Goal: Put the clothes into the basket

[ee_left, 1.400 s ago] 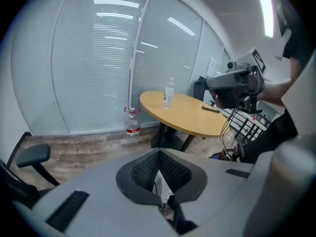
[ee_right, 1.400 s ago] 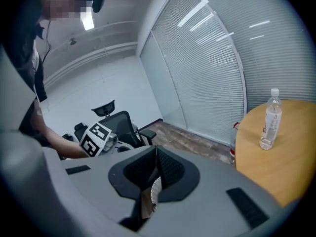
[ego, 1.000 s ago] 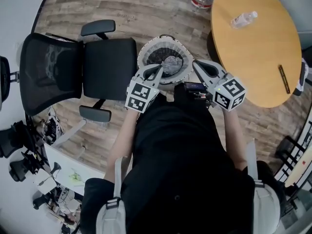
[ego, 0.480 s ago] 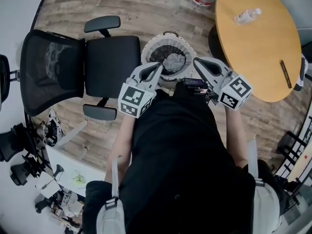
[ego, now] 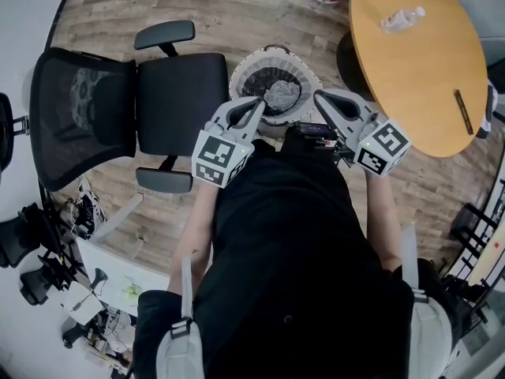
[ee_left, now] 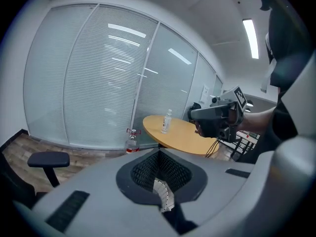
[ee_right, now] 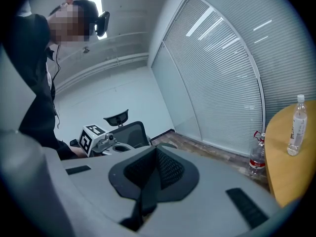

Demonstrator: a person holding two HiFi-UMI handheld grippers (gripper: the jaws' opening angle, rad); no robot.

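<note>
A grey garment lies crumpled inside the round basket on the wood floor. No other clothes show on the office chair or the desk, so the job looks finished. The left claw and right claw hover at the basket's near rim, both closed on nothing

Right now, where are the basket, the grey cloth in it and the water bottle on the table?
basket (ego: 236, 73), head view, left side of its white rim.
grey cloth (ego: 282, 95), head view, middle of the bundle.
water bottle (ego: 402, 19), head view, its clear body.
</note>
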